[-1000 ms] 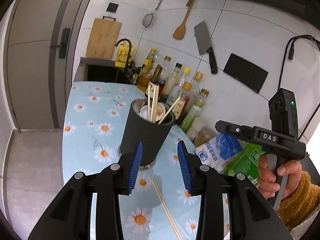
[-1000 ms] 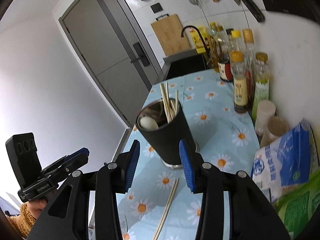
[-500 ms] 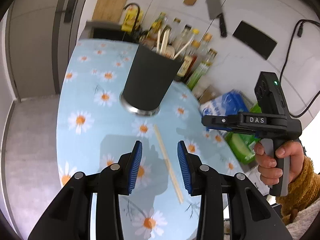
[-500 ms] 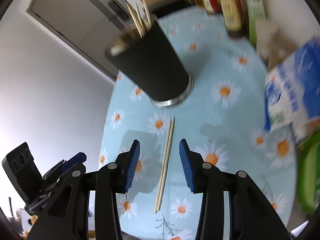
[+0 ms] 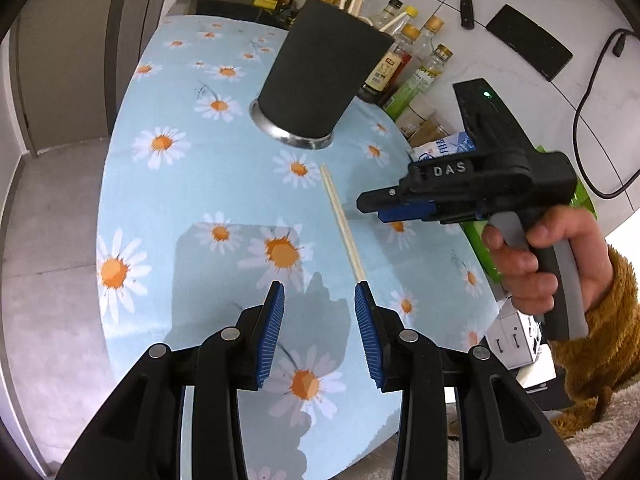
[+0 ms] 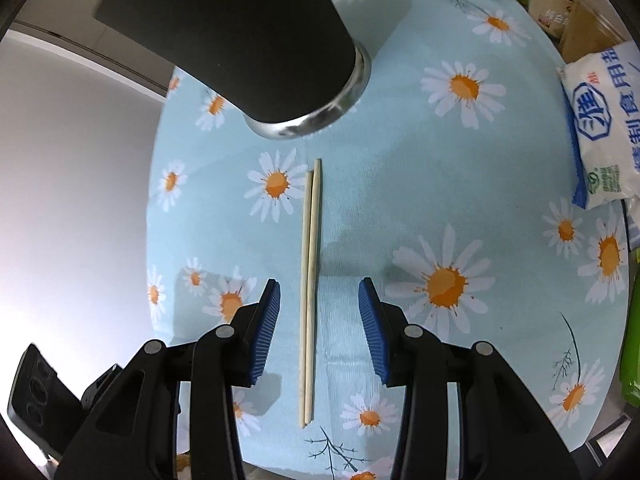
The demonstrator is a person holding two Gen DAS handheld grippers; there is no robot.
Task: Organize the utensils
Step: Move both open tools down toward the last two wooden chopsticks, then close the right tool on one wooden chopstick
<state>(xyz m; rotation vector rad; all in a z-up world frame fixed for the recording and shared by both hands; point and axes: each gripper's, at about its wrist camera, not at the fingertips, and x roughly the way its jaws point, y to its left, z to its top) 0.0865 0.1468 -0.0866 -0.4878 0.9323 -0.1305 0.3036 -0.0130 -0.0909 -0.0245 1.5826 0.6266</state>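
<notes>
The chopsticks (image 6: 310,292) lie as a touching pair flat on the daisy-print table (image 6: 400,184), and in your right wrist view they run straight up the middle of the frame, their long axis in line with your right claw (image 6: 319,324). Their lower stretch already sits between its two blue pads, which stand wide apart with nothing held. The far tips point at the steel base of the black utensil holder (image 6: 240,36) in the upper left of that frame, near it but not touching.

In your left wrist view the chopsticks (image 5: 343,224) slant from center frame down toward the right-hand pad of your left claw (image 5: 319,334), whose near end seems just beside that pad rather than between the two. That claw is also spread open and empty, and it points level over the table edge.

Your right claw is the better placed one: it looks steeply down at the table, and the pair sits crosswise to its closing direction, so closing should pinch both sticks across their width.
</notes>
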